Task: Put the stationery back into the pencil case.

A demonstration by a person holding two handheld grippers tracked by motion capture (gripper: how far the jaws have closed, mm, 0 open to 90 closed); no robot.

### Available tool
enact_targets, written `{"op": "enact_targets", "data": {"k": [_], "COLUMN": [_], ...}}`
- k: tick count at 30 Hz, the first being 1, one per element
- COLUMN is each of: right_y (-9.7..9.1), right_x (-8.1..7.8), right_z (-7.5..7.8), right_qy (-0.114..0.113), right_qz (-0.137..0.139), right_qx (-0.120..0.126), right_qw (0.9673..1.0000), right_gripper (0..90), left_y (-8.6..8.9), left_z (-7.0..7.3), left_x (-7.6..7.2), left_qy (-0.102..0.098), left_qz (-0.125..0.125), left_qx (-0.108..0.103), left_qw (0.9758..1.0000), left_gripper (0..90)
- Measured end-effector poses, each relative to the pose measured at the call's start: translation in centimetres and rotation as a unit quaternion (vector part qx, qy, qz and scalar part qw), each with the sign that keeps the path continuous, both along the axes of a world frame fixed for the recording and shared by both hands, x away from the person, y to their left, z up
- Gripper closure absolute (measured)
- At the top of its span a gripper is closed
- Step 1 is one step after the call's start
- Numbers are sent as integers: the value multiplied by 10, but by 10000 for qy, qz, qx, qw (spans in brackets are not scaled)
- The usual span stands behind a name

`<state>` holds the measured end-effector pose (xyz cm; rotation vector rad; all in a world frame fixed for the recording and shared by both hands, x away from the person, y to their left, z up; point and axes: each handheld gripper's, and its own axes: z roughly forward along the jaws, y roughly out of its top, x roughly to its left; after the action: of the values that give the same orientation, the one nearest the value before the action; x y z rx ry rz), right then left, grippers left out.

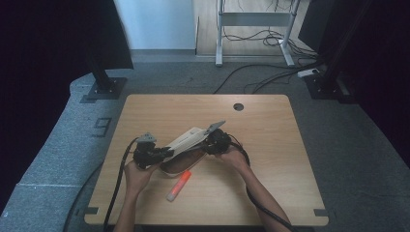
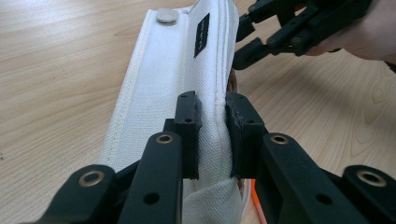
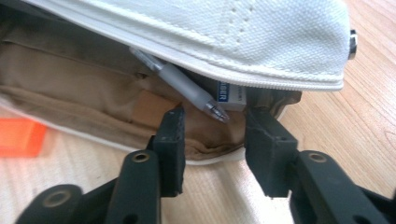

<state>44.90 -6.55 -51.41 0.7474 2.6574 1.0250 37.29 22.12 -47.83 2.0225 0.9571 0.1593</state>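
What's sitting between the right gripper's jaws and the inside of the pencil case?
In the right gripper view, a grey pen lies tip-first between the right gripper and the pencil case lining, untouched by the open jaws.

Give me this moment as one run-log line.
left gripper: shut on pencil case lid | right gripper: jaws open at pencil case mouth, nothing held | pen: inside | orange marker: on table

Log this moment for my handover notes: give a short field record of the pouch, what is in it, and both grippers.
pouch: white fabric pencil case, flap lifted, tan lining exposed
left gripper: shut on the flap's edge
right gripper: open at the case's mouth, nothing between its jaws
inside: a grey pen and an eraser
beside the case: orange marker lying on the table
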Motion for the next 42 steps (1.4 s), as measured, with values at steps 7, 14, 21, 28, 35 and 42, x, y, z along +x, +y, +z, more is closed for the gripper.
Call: {"op": "enact_targets", "data": {"k": [7,14,21,28,35,42], "right_y": [-5,-7,-4,6,16,29], "right_x": [-12,-22,-36,-50,-59,-69], "right_z": [5,10,12,9,7,5], "right_qy": [-38,-45,-31,13,60,96], "right_qz": [49,201,442,680,867,1153], "right_qx": [100,213,252,297,308,326], "right_qw": [9999,9996,9987,9972,9957,9927], "right_gripper": [342,279,248,202,171,137], "left_y": [1,3,3,4,4,3], "left_z": [0,0,0,0,0,0], "left_x": [0,1,1,0,0,0], "left_qy": [10,13,5,0,1,7], "left_qz": [36,47,45,39,29,25], "left_qx": [-7,-15,-6,13,21,17], "left_qw": [10000,10000,10000,10000,10000,10000], "left_gripper": [763,764,763,763,762,761]}}
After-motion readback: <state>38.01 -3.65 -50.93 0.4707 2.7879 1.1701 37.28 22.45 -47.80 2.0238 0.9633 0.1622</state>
